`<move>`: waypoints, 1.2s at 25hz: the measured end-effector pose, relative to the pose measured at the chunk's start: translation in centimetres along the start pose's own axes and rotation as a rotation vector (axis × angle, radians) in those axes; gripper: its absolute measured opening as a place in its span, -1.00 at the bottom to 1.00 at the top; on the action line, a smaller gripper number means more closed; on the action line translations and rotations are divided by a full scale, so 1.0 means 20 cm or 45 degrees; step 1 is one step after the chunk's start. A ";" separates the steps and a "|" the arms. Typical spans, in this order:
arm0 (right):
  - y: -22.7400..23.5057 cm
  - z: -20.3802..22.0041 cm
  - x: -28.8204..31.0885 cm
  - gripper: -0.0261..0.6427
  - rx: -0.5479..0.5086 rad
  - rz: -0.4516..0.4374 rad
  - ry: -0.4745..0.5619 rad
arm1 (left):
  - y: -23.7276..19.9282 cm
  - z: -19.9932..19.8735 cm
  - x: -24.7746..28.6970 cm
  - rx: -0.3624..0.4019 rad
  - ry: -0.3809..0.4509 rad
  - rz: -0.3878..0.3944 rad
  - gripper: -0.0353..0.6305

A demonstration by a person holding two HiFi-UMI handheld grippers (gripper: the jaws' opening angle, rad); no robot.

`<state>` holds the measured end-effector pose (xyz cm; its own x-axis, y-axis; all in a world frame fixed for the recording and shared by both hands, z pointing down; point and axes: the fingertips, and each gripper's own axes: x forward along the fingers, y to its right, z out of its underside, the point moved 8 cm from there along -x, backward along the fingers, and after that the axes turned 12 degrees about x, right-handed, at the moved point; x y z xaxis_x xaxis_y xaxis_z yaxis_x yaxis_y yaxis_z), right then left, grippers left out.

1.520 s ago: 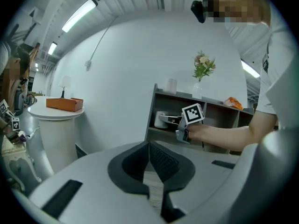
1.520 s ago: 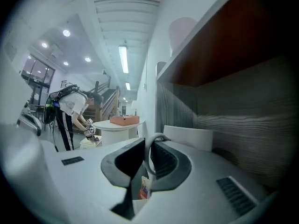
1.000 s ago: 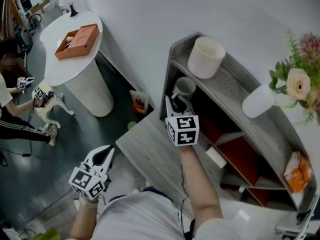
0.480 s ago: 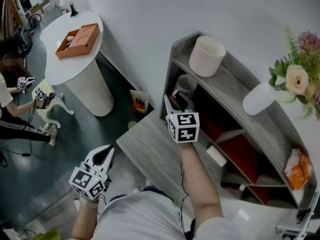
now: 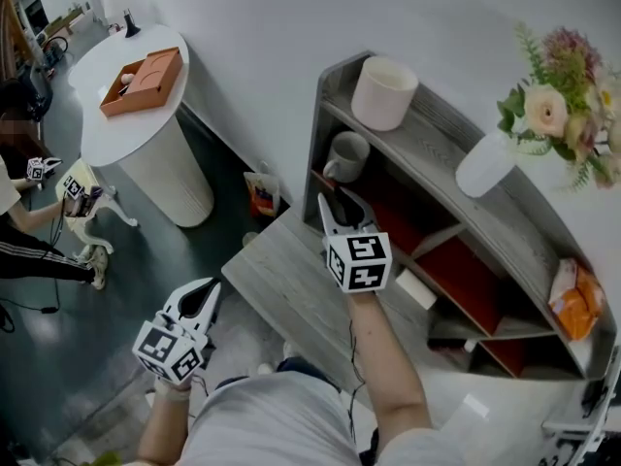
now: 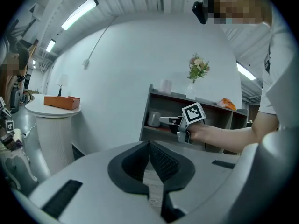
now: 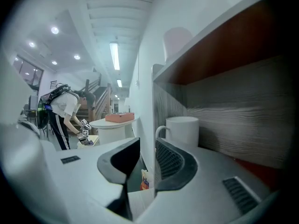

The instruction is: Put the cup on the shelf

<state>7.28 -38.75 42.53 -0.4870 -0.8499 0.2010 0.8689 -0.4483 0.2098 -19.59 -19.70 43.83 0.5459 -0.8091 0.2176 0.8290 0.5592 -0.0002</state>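
Observation:
A grey mug, the cup (image 5: 346, 156), stands upright on the middle board of the grey shelf unit (image 5: 433, 149), its handle turned toward me. My right gripper (image 5: 337, 202) hovers just in front of and below it, open, with nothing between its jaws. The right gripper view has the cup (image 7: 182, 130) a short way beyond the right gripper (image 7: 147, 146), apart from both pads. My left gripper (image 5: 207, 292) hangs low at the left, shut and empty. From the left gripper (image 6: 149, 146) I see the cup (image 6: 153, 119) and the right gripper (image 6: 163, 121) beside it.
A large cream pot (image 5: 384, 92) and a white vase of flowers (image 5: 483, 164) stand on the shelf unit's top board, an orange packet (image 5: 574, 304) further right. A grey wooden platform (image 5: 291, 284) lies below. A round white table (image 5: 141, 124) and a person (image 5: 19, 231) are at left.
My right gripper has drawn back a little from the cup, which stays standing on the shelf board. The left gripper has hardly moved.

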 end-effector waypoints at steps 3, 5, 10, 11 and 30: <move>-0.04 0.04 -0.13 -0.68 -0.001 -0.013 0.017 | 0.04 -0.01 0.00 0.006 0.006 0.033 -0.84; -0.07 0.07 -0.21 -0.74 0.002 -0.021 0.025 | 0.07 -0.01 0.01 0.008 0.014 0.059 -0.84; -0.14 0.10 -0.42 -0.79 0.003 -0.025 0.045 | 0.15 -0.01 0.04 0.023 0.028 0.143 -0.84; -0.16 0.10 -0.46 -0.79 0.002 -0.024 0.052 | 0.17 -0.02 0.05 0.025 0.030 0.160 -0.84; -0.40 0.32 -0.99 -0.79 0.094 0.014 0.099 | 0.43 -0.07 0.22 0.072 0.101 0.445 -0.84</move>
<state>9.40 -16.58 43.08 -0.4667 -0.8749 0.1291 0.8638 -0.4196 0.2788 -9.88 -18.77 43.39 0.8046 -0.5777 0.1376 0.5840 0.8117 -0.0070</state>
